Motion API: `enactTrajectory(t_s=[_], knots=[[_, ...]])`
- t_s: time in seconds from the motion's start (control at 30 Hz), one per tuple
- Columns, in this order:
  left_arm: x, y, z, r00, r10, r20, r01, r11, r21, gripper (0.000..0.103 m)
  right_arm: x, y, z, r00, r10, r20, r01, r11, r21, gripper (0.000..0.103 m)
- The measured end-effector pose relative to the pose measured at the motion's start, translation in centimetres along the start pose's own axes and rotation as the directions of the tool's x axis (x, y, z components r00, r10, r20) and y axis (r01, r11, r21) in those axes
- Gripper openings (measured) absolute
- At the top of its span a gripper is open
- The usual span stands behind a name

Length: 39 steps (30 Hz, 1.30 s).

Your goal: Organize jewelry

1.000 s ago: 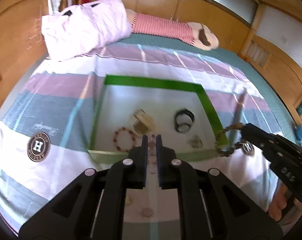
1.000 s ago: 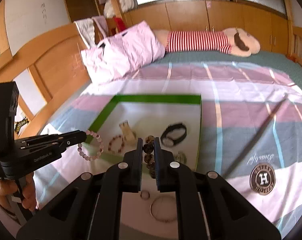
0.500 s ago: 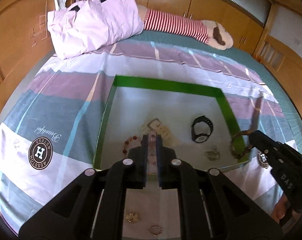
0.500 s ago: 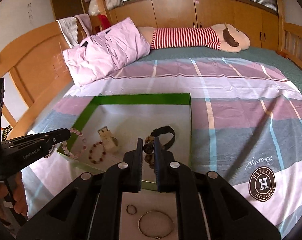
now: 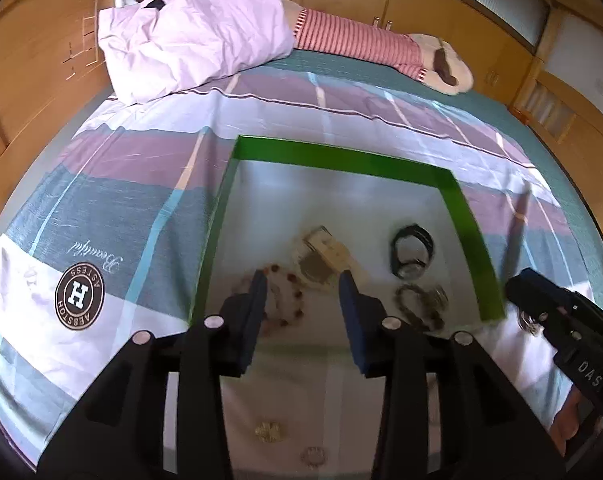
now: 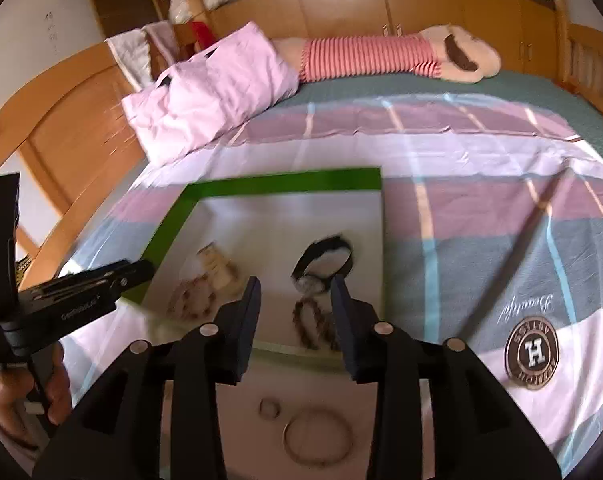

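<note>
Both bracelets have left your claws since a second ago: the pink bead bracelet [image 5: 279, 300] and the dark bead bracelet [image 6: 313, 326] now lie flat inside the green-rimmed tray [image 5: 341, 162]. Your left gripper [image 5: 303, 296] and right gripper [image 6: 295, 300] each have their jaws opening, with nothing pressed between the pads.

Nearest you, outside the tray, two small gold pieces [image 5: 268, 432] lie under the left claw, and a small ring [image 6: 269, 408] and a thin bangle [image 6: 317, 436] lie under the right one.

Just past the tray's near wall, the pink bracelet lies as a loop just beyond the left claw's left finger. The dark one is folded into a long loop, its long axis running away from you, between and beyond the right claw's fingertips.

Further in lie a gold-banded watch [image 5: 325, 256] and a black watch [image 5: 413, 250], well clear of both claws. Beyond the tray, the striped bedspread [image 5: 141, 168] reaches a pink pillow [image 5: 189, 40] and a striped plush toy [image 5: 361, 44].
</note>
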<state>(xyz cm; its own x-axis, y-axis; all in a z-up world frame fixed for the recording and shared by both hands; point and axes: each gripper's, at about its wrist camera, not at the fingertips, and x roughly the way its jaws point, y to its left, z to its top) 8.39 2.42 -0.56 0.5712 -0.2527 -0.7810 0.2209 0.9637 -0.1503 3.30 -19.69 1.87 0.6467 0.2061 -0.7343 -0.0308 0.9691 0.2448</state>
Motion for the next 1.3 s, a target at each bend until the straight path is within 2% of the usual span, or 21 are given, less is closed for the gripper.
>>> enactTrajectory(t_s=[0.13,0.23,0.33,0.4,0.5,0.6,0.67,0.83,0.93,1.0,1.1,1.17,1.3], knots=[[-0.7,-1.0,-2.1,0.998,-0.042,-0.055,0.045,0.997,0.066,0.054,0.0,0.5,-2.4,0.993,-0.001,-0.116,-0.006,0.998,-0.064,0.064],[0.6,-1.7,-3.5,0.994,0.004,-0.108,0.01,0.992,0.13,0.055,1.8,1.0,-4.9,0.973,-0.065,-0.22,0.031,0.988,-0.153,0.064],[1.7,-1.2,-4.2,0.987,0.043,-0.156,-0.023,0.992,0.127,0.057,3.6,1.4,-7.3,0.942,-0.145,-0.302,0.072,0.968,-0.24,0.064],[2.3,-0.6,-4.6,0.978,0.054,-0.2,-0.032,0.993,0.113,0.065,4.6,1.3,-8.4,0.926,-0.165,-0.34,0.078,0.964,-0.255,0.064],[3.2,0.3,-5.3,0.96,0.089,-0.265,-0.067,0.994,0.091,0.067,5.8,1.0,-9.3,0.907,-0.181,-0.381,0.088,0.965,-0.249,0.064],[3.7,1.0,-6.4,0.941,0.078,-0.33,-0.056,0.996,0.076,0.07,6.3,0.8,-9.4,0.902,-0.168,-0.398,0.084,0.972,-0.22,0.064],[4.0,1.3,-7.2,0.927,0.073,-0.367,-0.047,0.996,0.078,0.07,6.4,0.9,-9.4,0.901,-0.161,-0.404,0.08,0.974,-0.211,0.06],[4.9,1.4,-8.3,0.908,0.098,-0.407,-0.064,0.993,0.097,0.07,6.1,1.6,-9.3,0.911,-0.127,-0.393,0.053,0.979,-0.195,0.06],[5.4,1.7,-8.5,0.902,0.091,-0.422,-0.063,0.995,0.08,0.061,5.8,1.8,-9.1,0.914,-0.12,-0.387,0.048,0.981,-0.19,0.06],[5.7,1.7,-8.7,0.899,0.08,-0.431,-0.053,0.996,0.075,0.04,5.8,1.7,-9.0,0.914,-0.116,-0.388,0.049,0.982,-0.18,0.06],[5.7,1.6,-8.9,0.904,0.092,-0.418,-0.06,0.994,0.088,0.025,5.7,1.5,-9.0,0.913,-0.12,-0.39,0.054,0.983,-0.176,0.06],[5.5,1.8,-8.8,0.91,0.072,-0.408,-0.048,0.997,0.068,0.021,5.6,1.2,-9.0,0.914,-0.125,-0.385,0.061,0.983,-0.174,0.06],[4.0,1.9,-7.9,0.943,0.067,-0.327,-0.05,0.997,0.06,0.022,5.3,0.7,-7.9,0.927,-0.125,-0.353,0.072,0.985,-0.158,0.06]])
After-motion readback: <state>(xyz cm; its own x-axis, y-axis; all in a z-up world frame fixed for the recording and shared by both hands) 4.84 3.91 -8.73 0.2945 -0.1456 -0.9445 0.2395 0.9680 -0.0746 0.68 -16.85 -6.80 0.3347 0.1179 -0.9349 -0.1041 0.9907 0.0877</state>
